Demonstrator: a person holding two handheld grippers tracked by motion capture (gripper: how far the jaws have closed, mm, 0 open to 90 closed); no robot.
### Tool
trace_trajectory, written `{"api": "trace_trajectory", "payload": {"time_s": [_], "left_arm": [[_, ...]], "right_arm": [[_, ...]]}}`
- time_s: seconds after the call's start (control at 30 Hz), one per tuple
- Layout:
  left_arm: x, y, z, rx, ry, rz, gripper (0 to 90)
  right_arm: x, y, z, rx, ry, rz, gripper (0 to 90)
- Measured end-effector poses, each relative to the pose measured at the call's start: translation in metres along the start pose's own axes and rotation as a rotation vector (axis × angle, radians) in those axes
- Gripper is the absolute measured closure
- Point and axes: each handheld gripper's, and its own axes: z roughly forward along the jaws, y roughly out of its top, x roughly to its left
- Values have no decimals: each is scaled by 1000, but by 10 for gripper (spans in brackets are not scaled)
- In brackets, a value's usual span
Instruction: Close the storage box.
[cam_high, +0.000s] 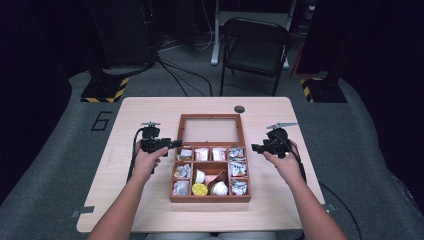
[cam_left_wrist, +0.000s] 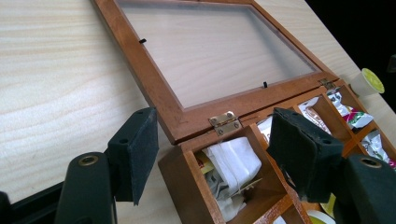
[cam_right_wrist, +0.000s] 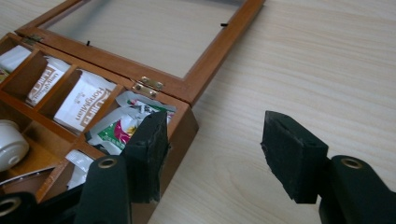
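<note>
pale table (cam_high: 150, 210), open wooden box (cam_high: 210, 197) between both grippers' parted jaws.

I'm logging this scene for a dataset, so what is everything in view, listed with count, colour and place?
wooden box: one, brown, table centre, lid open
glass lid: one, brown frame, lying flat behind box
sachets: several, white and silver, side and rear compartments
cups: a few, white, one yellow-topped, middle compartments
table: one, light wood
folding chair: one, black, beyond table
left gripper: black, at box's left rear corner, open
right gripper: black, beside box's right rear corner, open
</note>
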Motion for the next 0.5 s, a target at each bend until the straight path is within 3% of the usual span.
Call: {"api": "trace_trajectory", "payload": {"time_s": [0.07, 0.27, 0.37, 0.4, 0.43, 0.5], "left_arm": [[0, 2, 1, 8, -1, 14, 328], [1, 5, 8, 3, -23, -14, 327], [0, 6, 10, 3, -25, -2, 327], [1, 7, 10, 11, -21, 19, 329], [0, 7, 11, 3, -22, 10, 330], [0, 8, 11, 9, -22, 25, 332]], "right_arm": [[2, 4, 1, 3, 4, -14, 398], [9, 11, 6, 12, 12, -43, 396], [11, 14, 8, 10, 21, -41, 400], [11, 15, 9, 7, 26, -45, 403], [11, 16, 10, 4, 23, -49, 405], [11, 17, 13, 5, 33, -32, 411]]}}
